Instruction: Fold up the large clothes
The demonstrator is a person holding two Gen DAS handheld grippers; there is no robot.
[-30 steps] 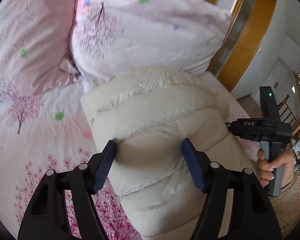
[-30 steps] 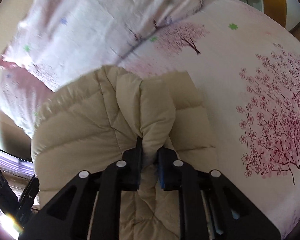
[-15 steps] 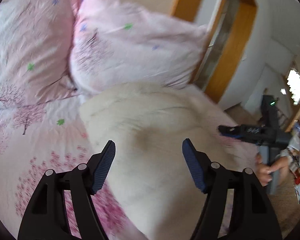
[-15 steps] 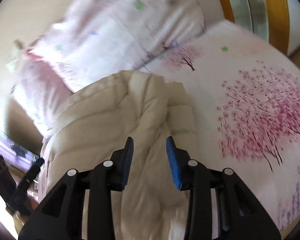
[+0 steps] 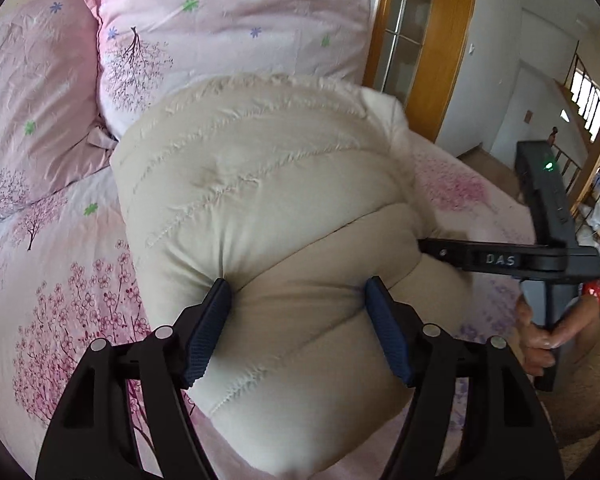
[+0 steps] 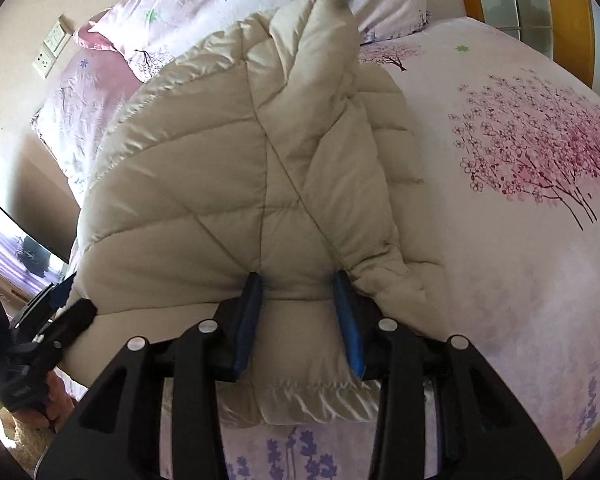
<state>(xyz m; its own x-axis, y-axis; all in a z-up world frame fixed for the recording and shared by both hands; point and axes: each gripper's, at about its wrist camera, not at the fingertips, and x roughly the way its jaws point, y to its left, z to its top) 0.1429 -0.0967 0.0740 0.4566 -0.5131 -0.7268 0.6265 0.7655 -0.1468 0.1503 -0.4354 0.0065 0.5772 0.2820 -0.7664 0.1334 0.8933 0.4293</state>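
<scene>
Two grippers on one bulky cream quilted jacket (image 5: 268,200); it lies folded on the floral bedsheet (image 6: 520,240), far end against the pink pillow (image 5: 220,40). Risk: padding springs back and the fold opens once we let go; the slick shell could also slide off the pads if we drag it; a sleeve may be bunched underneath, we cannot tell. Left gripper (image 5: 298,328) stands wide, pads pressed into a thick roll at the near edge, so we read it as holding. Right gripper (image 6: 300,320) has just been opening; jaws now partly apart with the jacket's folded edge between them, pads at the fabric, grip looks loose. Both point steeply down toward the bed; person's right hand (image 5: 540,332) wraps the handle.
</scene>
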